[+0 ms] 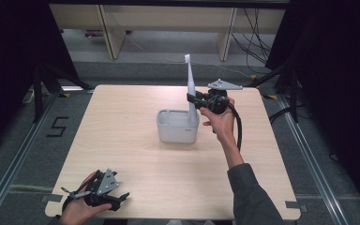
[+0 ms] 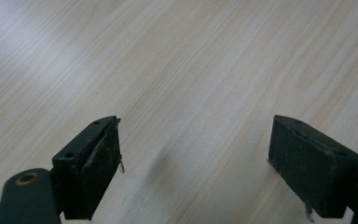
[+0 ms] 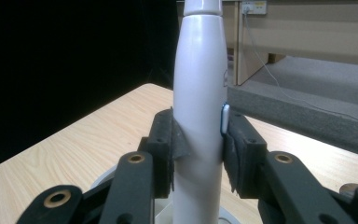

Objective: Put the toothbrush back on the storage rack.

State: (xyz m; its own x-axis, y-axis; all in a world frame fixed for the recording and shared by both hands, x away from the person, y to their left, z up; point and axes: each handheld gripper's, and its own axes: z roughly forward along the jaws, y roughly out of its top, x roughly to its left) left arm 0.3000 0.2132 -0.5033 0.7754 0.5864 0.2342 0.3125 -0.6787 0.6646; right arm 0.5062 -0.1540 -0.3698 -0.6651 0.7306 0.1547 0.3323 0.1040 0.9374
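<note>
Clamping the white electric toothbrush (image 3: 199, 121) at mid-handle, the right gripper (image 3: 198, 149) has both black pads pressed on opposite sides of the body; one pad sits against the small blue-edged button on the handle. Grip is low on the handle, likely so the brush stays plumb while it is guided.

From the high view the toothbrush (image 1: 190, 82) stands upright, head topmost, its foot down inside the right-hand end of the light grey holder (image 1: 177, 127), which sits near the middle of the wooden table (image 1: 122, 140). Whether the foot is fully seated I cannot tell; the holder's wall hides it. The right gripper (image 1: 198, 101) comes at the brush level from the side, the hand behind and right of the holder, which keeps the hand clear of the holder's rim.

Left gripper (image 2: 193, 163): jaws wide, nothing between them, bare wood beneath. In the high view it (image 1: 104, 191) rests at the near left corner of the table, well apart from the holder, seemingly parked out of the way while one hand does the work.
</note>
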